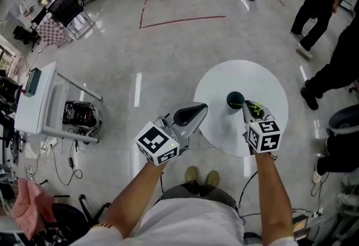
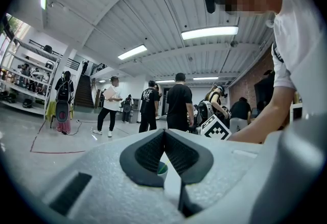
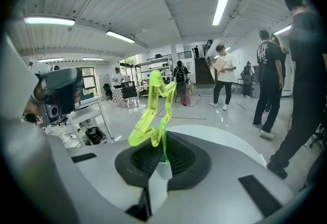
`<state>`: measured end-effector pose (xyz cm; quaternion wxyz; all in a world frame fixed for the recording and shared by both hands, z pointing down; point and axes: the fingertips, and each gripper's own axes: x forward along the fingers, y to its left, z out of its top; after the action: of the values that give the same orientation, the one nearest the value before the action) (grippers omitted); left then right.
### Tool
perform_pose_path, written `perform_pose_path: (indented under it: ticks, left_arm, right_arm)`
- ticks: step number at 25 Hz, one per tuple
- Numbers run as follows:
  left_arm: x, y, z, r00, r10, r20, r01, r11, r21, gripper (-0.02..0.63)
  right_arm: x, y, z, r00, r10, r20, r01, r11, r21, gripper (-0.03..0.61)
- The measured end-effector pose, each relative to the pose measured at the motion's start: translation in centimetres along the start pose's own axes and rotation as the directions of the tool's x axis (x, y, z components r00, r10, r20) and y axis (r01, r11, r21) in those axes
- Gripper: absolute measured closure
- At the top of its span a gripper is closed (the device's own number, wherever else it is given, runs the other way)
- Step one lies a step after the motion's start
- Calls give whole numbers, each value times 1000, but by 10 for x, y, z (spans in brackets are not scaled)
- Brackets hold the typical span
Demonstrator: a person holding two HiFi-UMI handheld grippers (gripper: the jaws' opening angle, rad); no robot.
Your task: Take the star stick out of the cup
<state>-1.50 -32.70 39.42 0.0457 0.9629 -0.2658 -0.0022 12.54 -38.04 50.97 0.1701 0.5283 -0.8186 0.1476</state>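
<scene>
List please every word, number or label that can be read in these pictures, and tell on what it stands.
No text can be read.
Left marker cube and right marker cube: square patterns only, no letters.
White print on a bystander's black shirt: too blurred to read.

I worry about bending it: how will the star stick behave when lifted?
Likely light: the star stick looks like thin translucent plastic. Its broad star stands above a slim stem pinched in the right gripper, so it may wobble or pivot. The glossy stem could slip between the pads.
</scene>
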Motion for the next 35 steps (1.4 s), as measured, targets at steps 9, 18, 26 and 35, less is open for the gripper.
perform_pose_path:
  ticks: [9, 18, 26, 35]
  left_arm:
    - [-1, -3, 11, 999, -14, 32, 13, 1000, 14, 598]
    - [1, -14, 46, 995, -25, 93, 22, 999, 33, 600]
    - [-5, -25, 90, 985, -43, 164, 35, 998, 54, 598]
    - [-5, -41, 105, 978, -88, 191, 74, 994, 77, 598]
  right_arm:
    - [-43, 23, 44, 997, 61, 40, -57, 994, -90, 558]
    - [-102, 43, 111, 962, 172, 210, -159, 984, -78, 558]
    - [-139, 60, 144, 910, 215, 355, -198, 977, -84, 558]
    - [-165, 72, 162, 858, 225, 462, -212, 974, -79, 558]
